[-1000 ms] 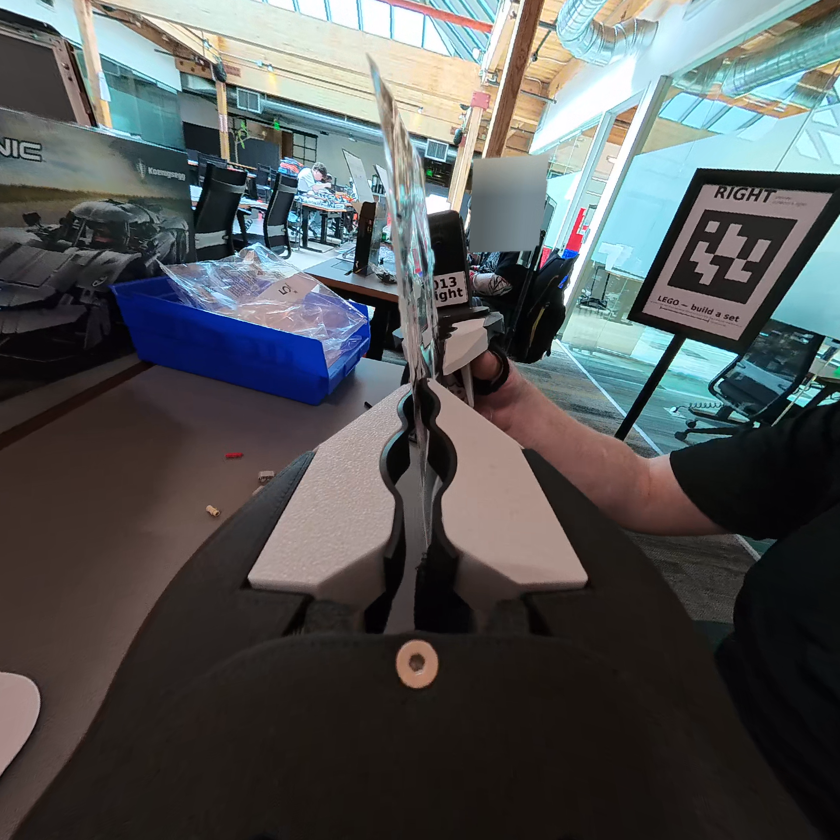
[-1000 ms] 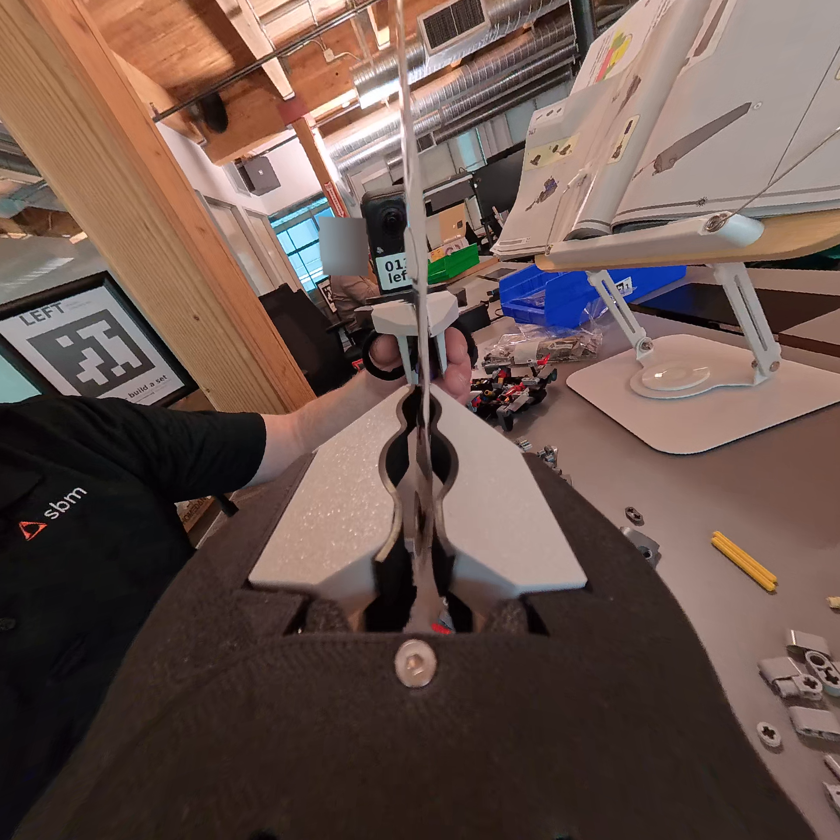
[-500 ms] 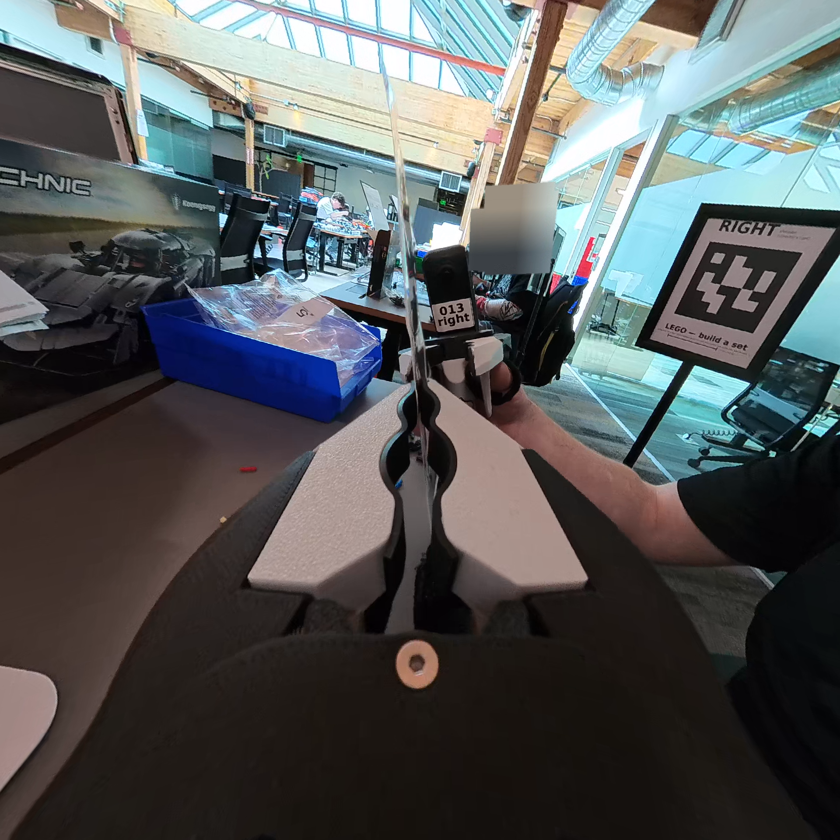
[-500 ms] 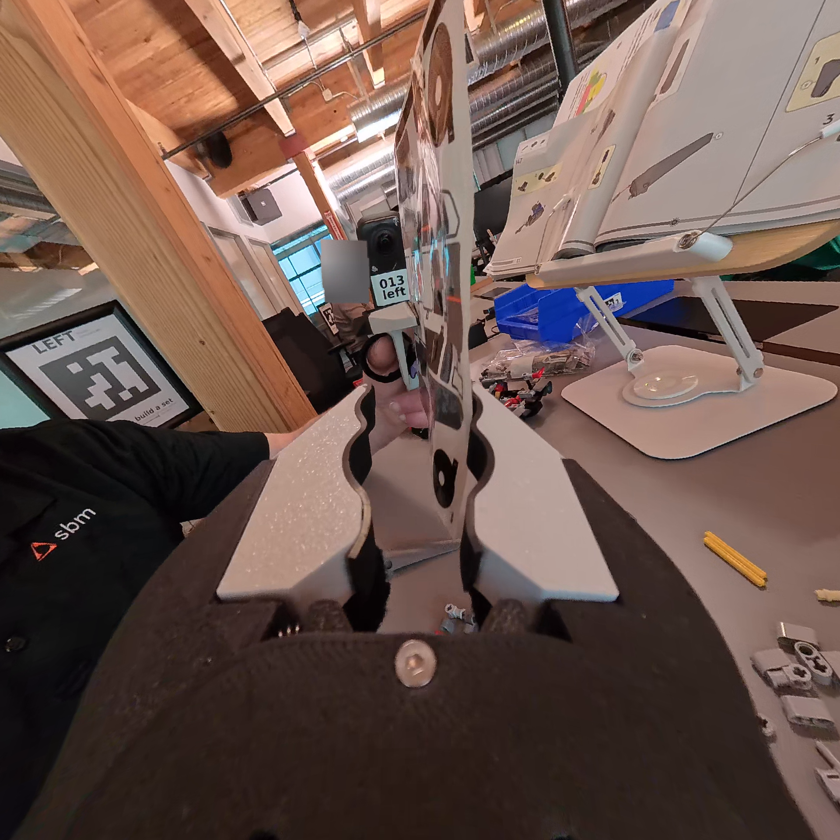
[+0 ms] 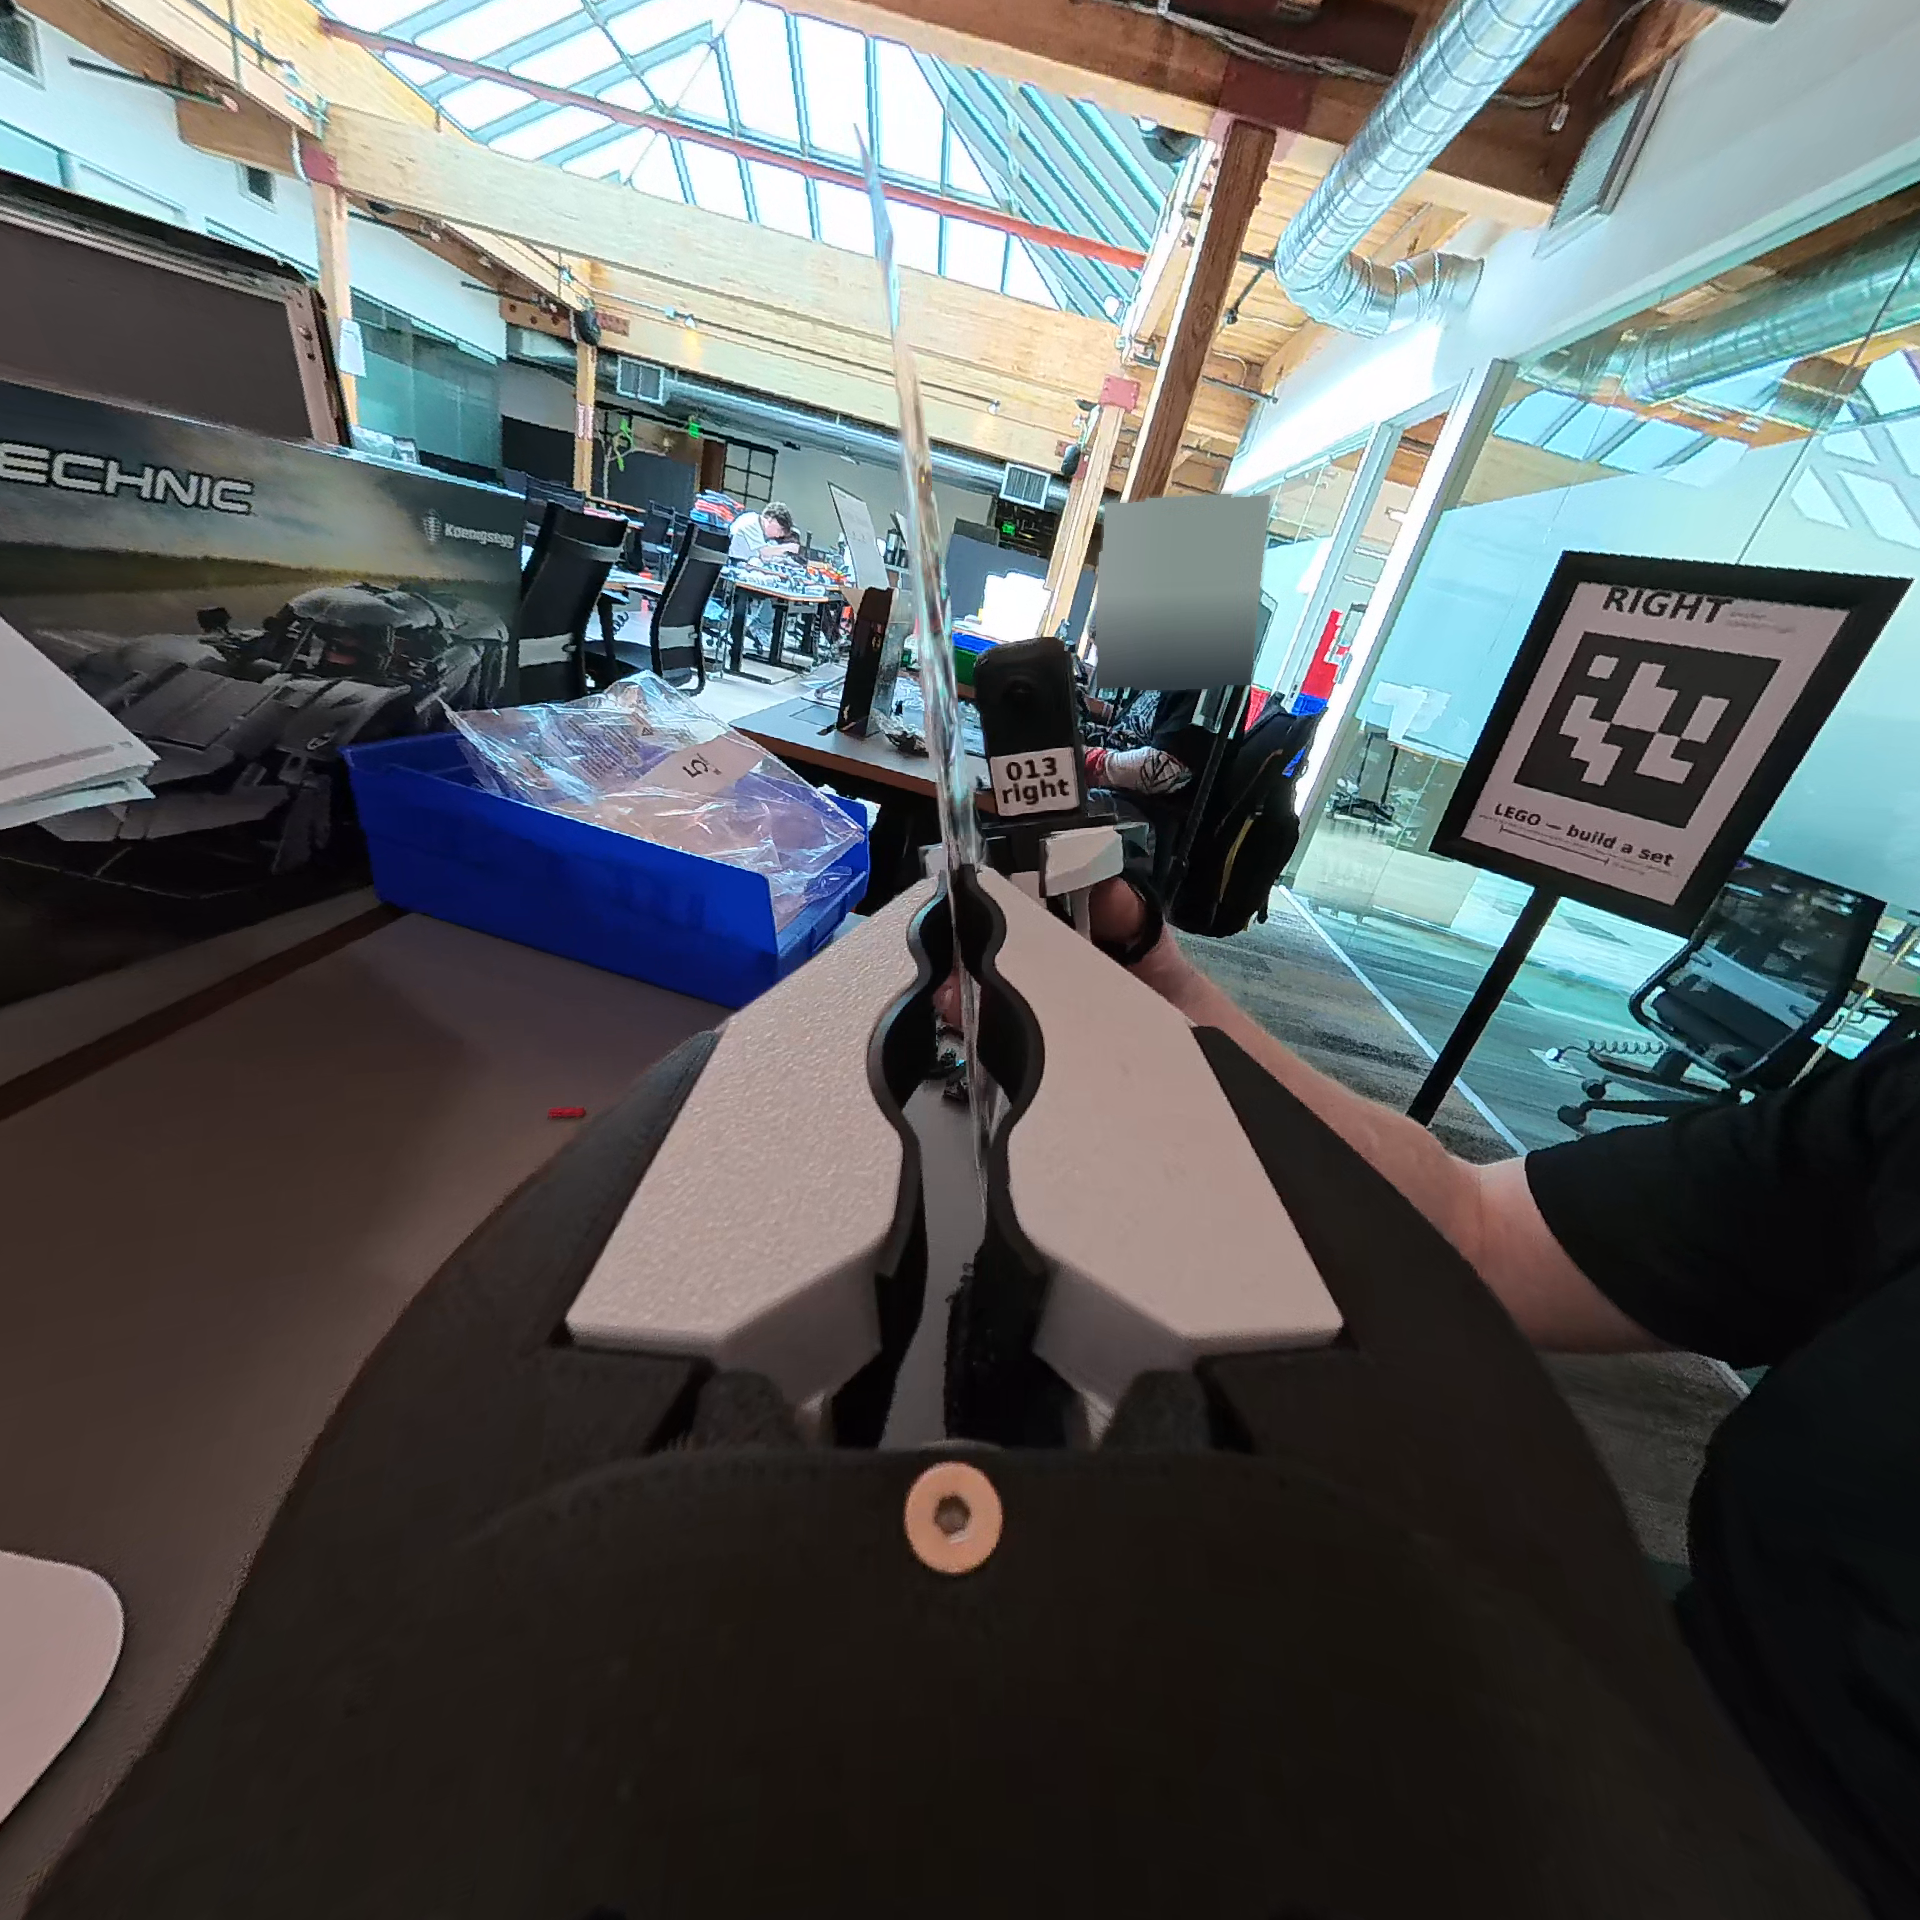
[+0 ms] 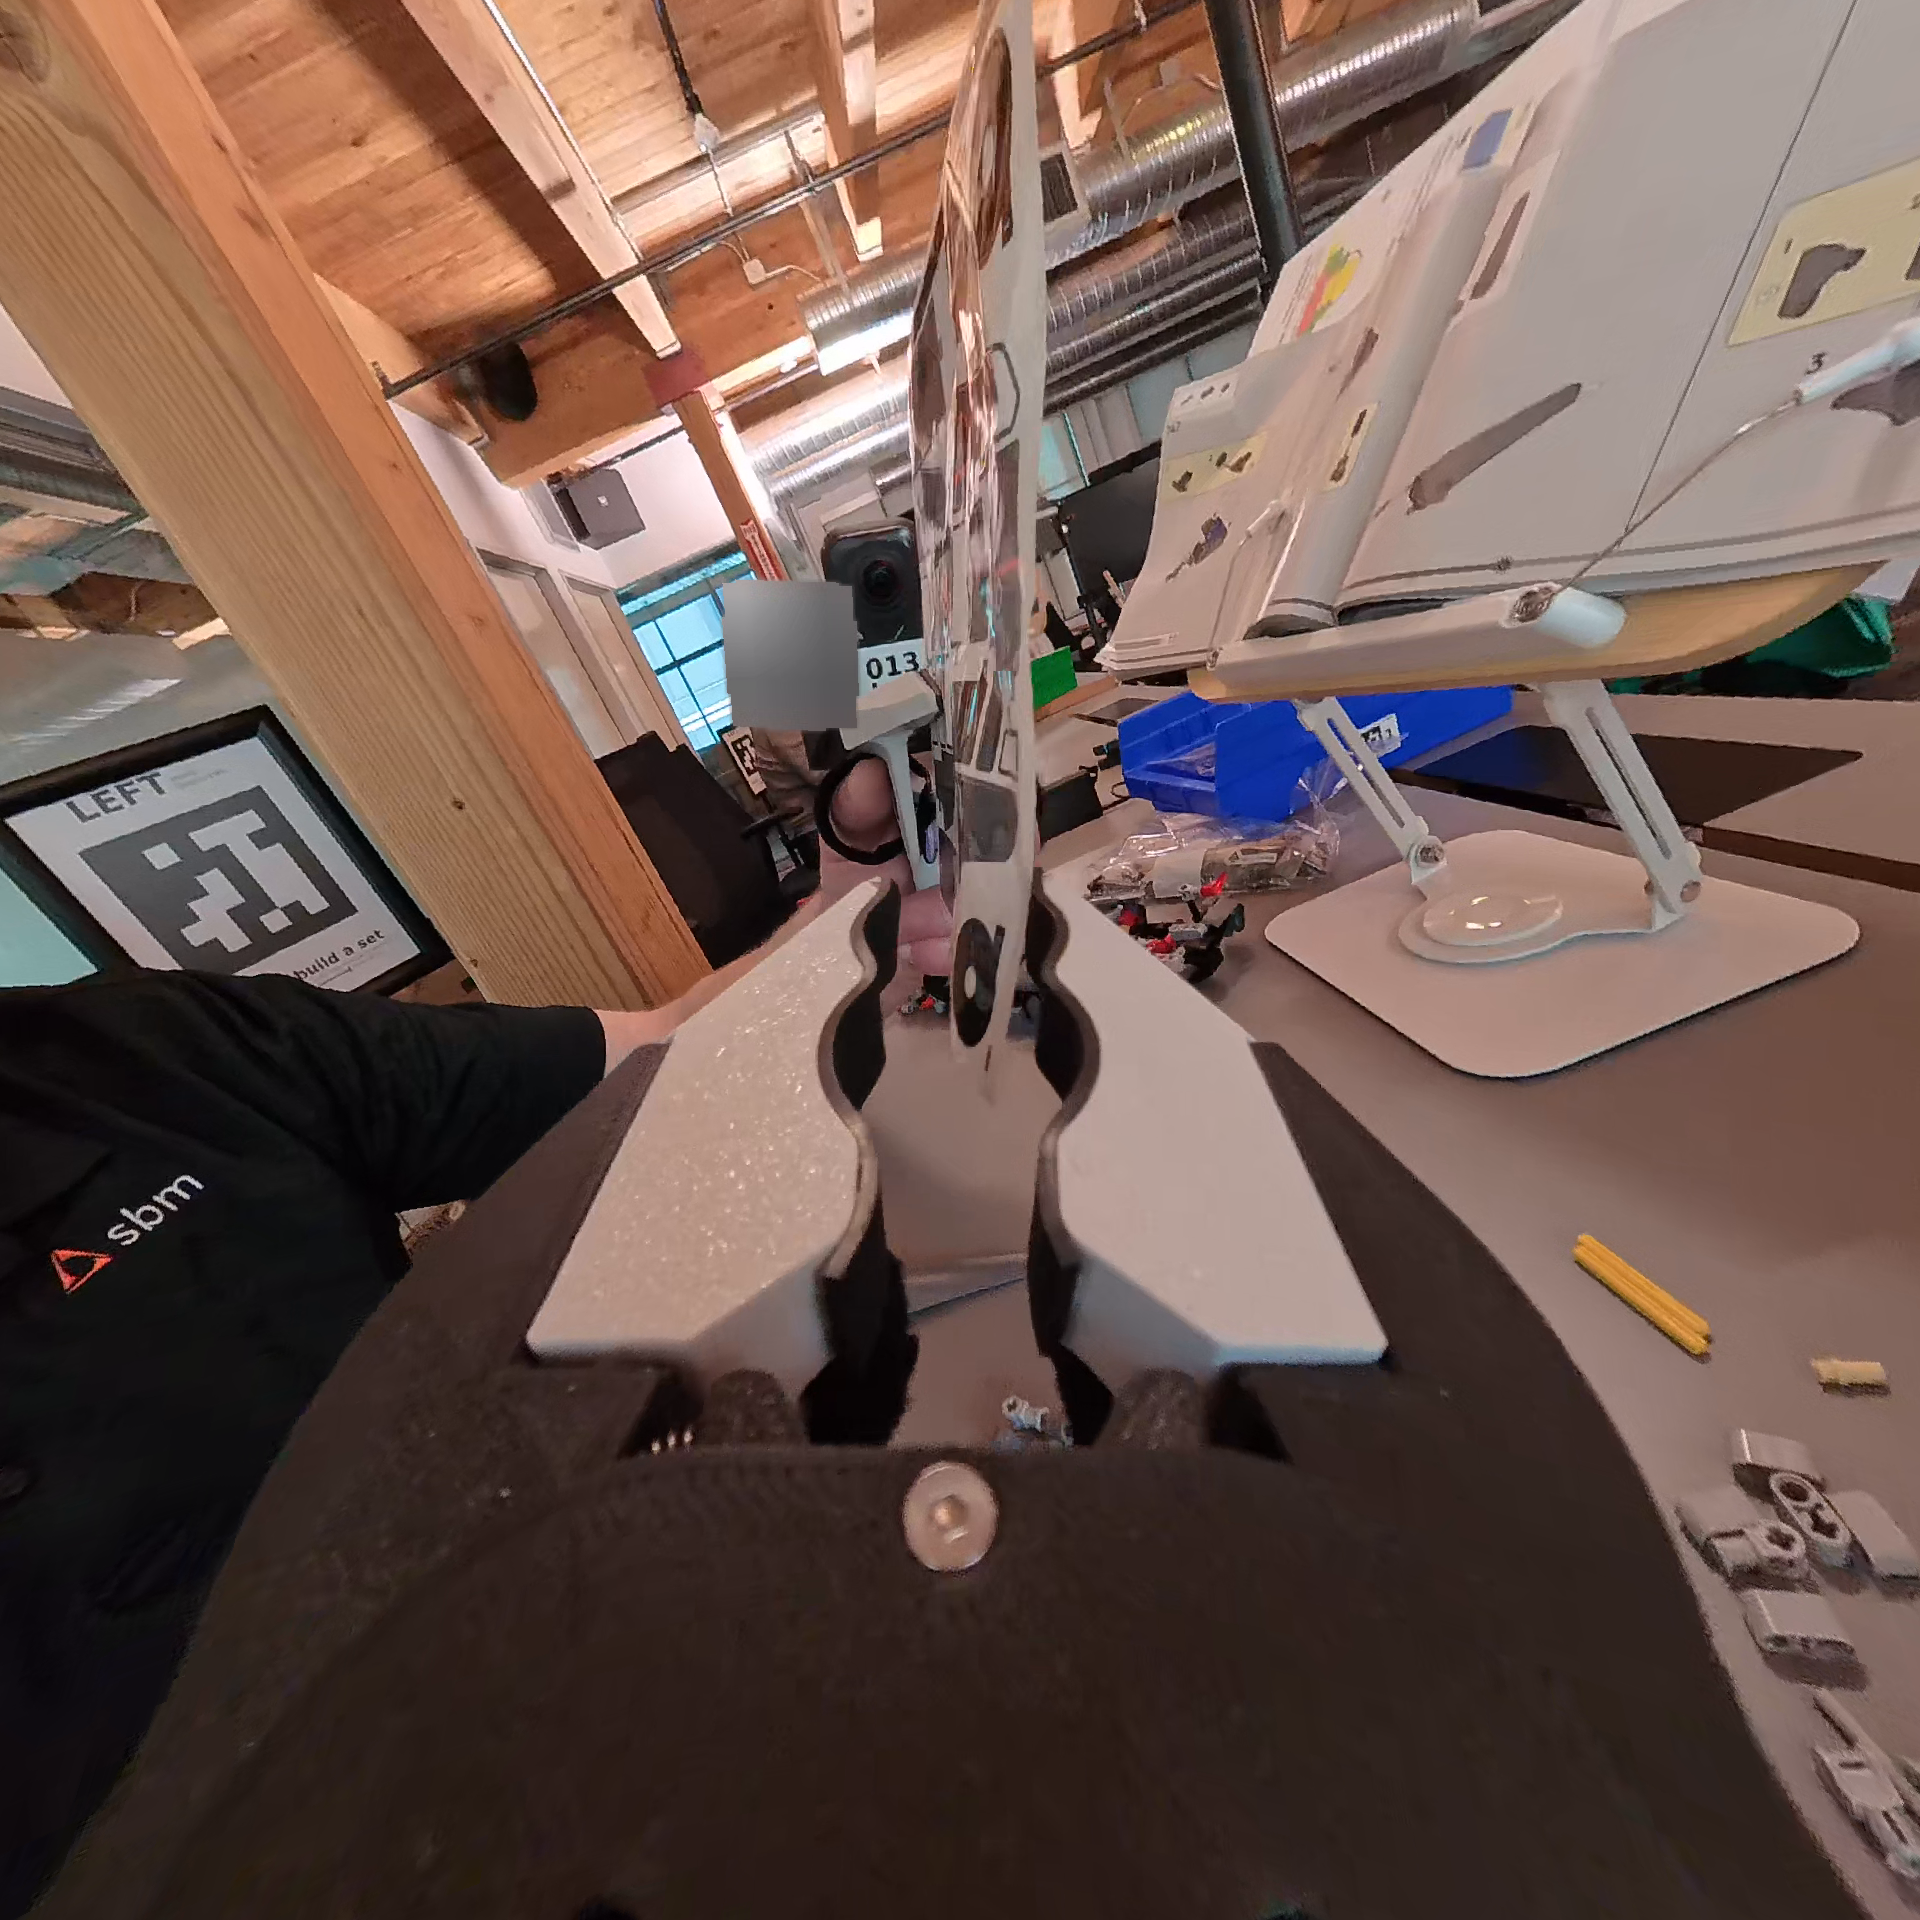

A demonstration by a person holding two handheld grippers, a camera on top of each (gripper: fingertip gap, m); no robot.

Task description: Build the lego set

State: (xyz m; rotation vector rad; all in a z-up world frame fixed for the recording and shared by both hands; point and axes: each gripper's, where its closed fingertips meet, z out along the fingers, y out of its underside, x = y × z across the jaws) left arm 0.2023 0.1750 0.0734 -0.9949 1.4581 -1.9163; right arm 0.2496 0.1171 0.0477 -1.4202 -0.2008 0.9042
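A thin sticker sheet [image 5: 914, 520] stands upright, edge-on in the left wrist view. My left gripper [image 5: 961, 899] is shut on its lower edge. In the right wrist view the sheet [image 6: 977, 468] shows its printed face at a slant and hangs between my right gripper's fingers. My right gripper [image 6: 961, 899] is open, its jaws apart on either side of the sheet's lower end. Each gripper also shows beyond the sheet in the other's view: the right one [image 5: 1049, 831], the left one [image 6: 894, 727].
An open instruction booklet [image 6: 1558, 416] rests on a white stand [image 6: 1558, 966]. A bag of parts [image 6: 1216, 862] and a dark part-built model [image 6: 1174, 935] lie near it. Yellow axles [image 6: 1642, 1294] and grey pieces [image 6: 1787, 1527] lie at right. A blue bin [image 5: 582, 873] holds plastic bags.
My right gripper has opened and let go of the sheet, which now shows its face in that view. My left gripper keeps its hold and has tilted up a little.
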